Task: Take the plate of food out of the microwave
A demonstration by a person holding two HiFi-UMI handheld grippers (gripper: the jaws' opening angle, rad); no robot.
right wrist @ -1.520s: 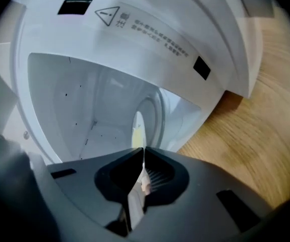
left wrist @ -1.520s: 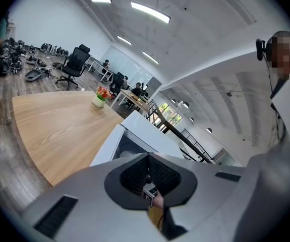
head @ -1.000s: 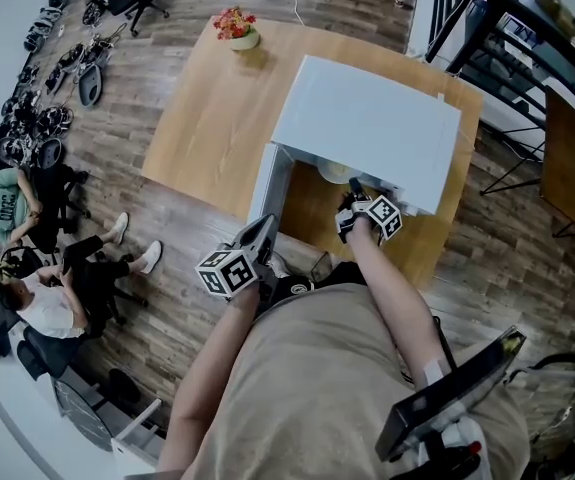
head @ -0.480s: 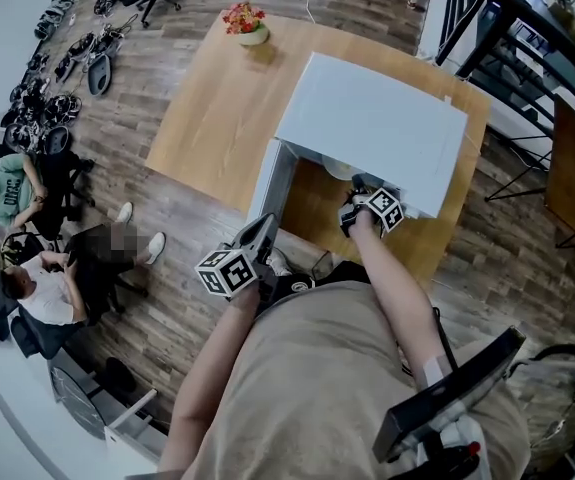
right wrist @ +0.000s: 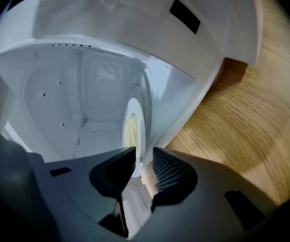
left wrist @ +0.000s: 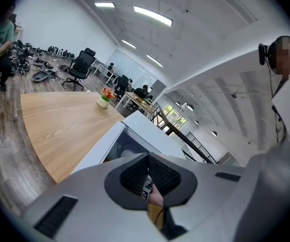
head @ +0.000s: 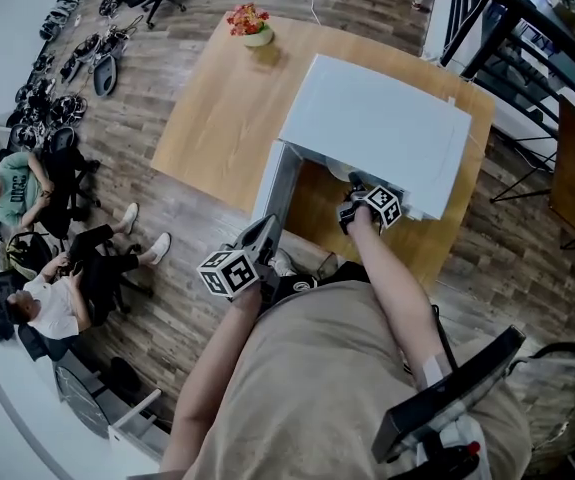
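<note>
Plate [right wrist: 133, 116] with the yellowish food [right wrist: 129, 132] is sitting inside the white microwave [head: 377, 128], and you only really get that from the right gripper view. There it shows up edge-on in the white cavity, its near rim running down into the gap between the jaws. The right gripper [right wrist: 143, 160] has its fingers opening, with a bit of daylight between the ribbed pads, so no squeeze on the rim as far as I can see.

From the head view, the right gripper [head: 357, 183] is poked into the mouth of the oven and its marker cube covers most of what's in there. That view does show the door [head: 272, 183] swung open and the whole thing on a wooden table [head: 217, 108].

The left gripper [left wrist: 147, 171] is back near the person's body, pads pressed together on nothing.
</note>
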